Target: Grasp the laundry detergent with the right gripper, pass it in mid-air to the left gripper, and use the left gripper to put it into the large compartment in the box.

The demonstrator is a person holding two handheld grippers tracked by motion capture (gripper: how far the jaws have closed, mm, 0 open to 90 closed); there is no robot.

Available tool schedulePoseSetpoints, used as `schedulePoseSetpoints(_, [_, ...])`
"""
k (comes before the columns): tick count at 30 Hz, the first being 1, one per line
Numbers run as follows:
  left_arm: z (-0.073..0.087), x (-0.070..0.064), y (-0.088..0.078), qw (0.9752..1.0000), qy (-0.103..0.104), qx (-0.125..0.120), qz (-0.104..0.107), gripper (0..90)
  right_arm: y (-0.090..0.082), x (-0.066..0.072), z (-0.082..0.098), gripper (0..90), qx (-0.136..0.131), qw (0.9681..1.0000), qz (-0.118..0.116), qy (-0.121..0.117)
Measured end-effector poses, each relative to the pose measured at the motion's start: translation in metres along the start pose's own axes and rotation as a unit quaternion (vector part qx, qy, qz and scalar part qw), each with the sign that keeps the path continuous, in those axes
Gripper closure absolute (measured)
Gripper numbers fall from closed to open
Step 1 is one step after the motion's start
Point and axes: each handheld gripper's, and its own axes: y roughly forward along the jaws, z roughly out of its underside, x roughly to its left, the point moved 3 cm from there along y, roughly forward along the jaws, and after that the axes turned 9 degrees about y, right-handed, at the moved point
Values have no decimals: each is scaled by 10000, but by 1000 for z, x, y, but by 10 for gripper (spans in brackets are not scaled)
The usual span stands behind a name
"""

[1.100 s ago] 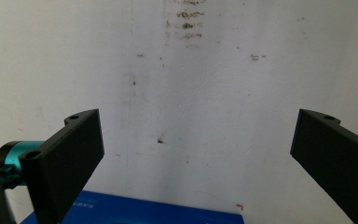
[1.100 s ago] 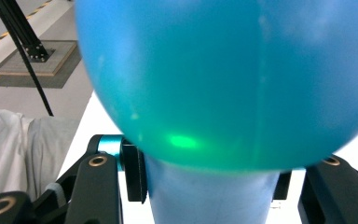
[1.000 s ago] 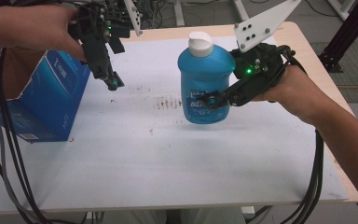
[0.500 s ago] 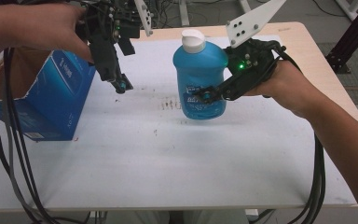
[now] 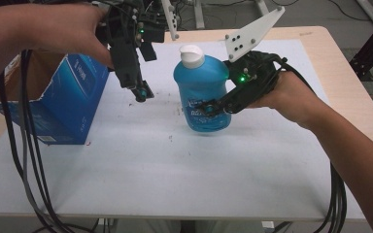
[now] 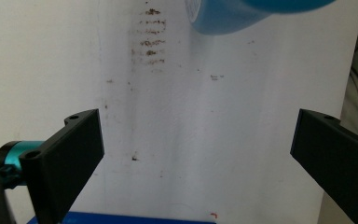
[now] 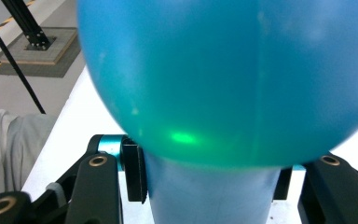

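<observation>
Overhead, the right gripper (image 5: pixel 209 108) clamps the blue liquid-filled bottle (image 5: pixel 201 92) above the table (image 5: pixel 175 170), beside an open blue box (image 5: pixel 58 104). Left gripper view: left gripper (image 6: pixel 196 154) gapes wide. Right gripper view: pads (image 7: pixel 133 170) squeeze the bottle (image 7: pixel 223 79).

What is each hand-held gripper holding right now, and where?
Right hand-held gripper clamps the blue bottle around its lower body. Left hand-held gripper holds nothing.
</observation>
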Motion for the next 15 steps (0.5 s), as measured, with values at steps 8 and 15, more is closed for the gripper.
schedulePoseSetpoints(8, [-6,-4,-4,9999,19,15,117,24,7,-1,-3,451,-27,10000,-19,22])
schedulePoseSetpoints(15, [-14,-9,-6,9998,81,-76,148,24,16,-1,-9,451,-40,10000,-22,25])
